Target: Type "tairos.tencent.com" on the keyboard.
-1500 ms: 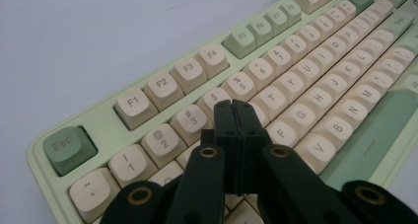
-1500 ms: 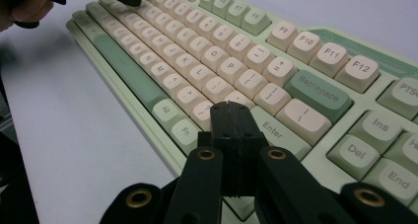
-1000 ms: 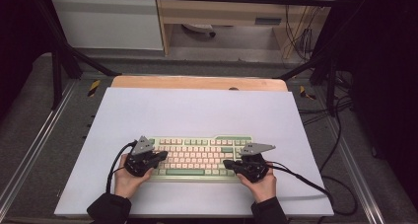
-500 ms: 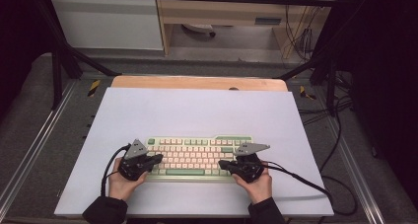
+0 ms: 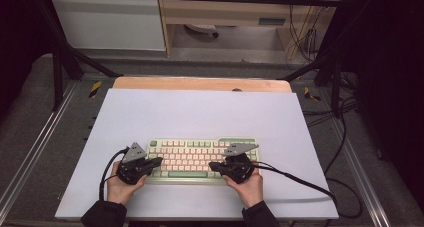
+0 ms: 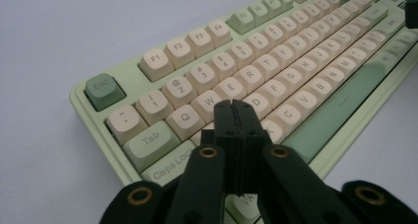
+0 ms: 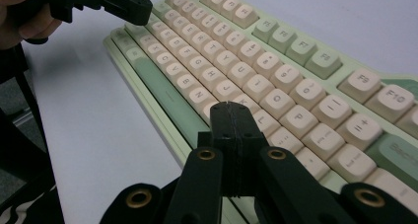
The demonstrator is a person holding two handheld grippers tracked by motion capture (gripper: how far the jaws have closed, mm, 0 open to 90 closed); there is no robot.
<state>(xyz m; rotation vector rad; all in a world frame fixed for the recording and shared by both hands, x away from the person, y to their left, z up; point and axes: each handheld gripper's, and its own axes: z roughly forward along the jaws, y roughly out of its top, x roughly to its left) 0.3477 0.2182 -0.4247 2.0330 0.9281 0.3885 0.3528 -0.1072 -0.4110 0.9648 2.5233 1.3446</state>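
Observation:
A pale green keyboard [image 5: 200,157] with cream keys lies on the white table top [image 5: 200,112], near the front edge. My left gripper [image 5: 159,161] hovers over its left end, jaws shut with nothing between them; in the left gripper view the tips [image 6: 233,104] sit just above the keyboard [image 6: 276,66] near the lettered keys of the left side. My right gripper [image 5: 212,165] is over the right half, also shut and empty; in the right gripper view its tips [image 7: 230,105] hang over the keyboard [image 7: 236,71] near the lower letter rows. The left gripper [image 7: 143,9] shows far off there.
A wooden board edge [image 5: 200,83] runs behind the white top. Cables [image 5: 300,179] trail from the right gripper across the table to the right. Metal frame rails [image 5: 35,152] flank the table. Bare white surface lies beyond the keyboard.
Both hands have slid toward the front edge, and the right gripper has shifted inward over the keys. Jaws stayed shut.

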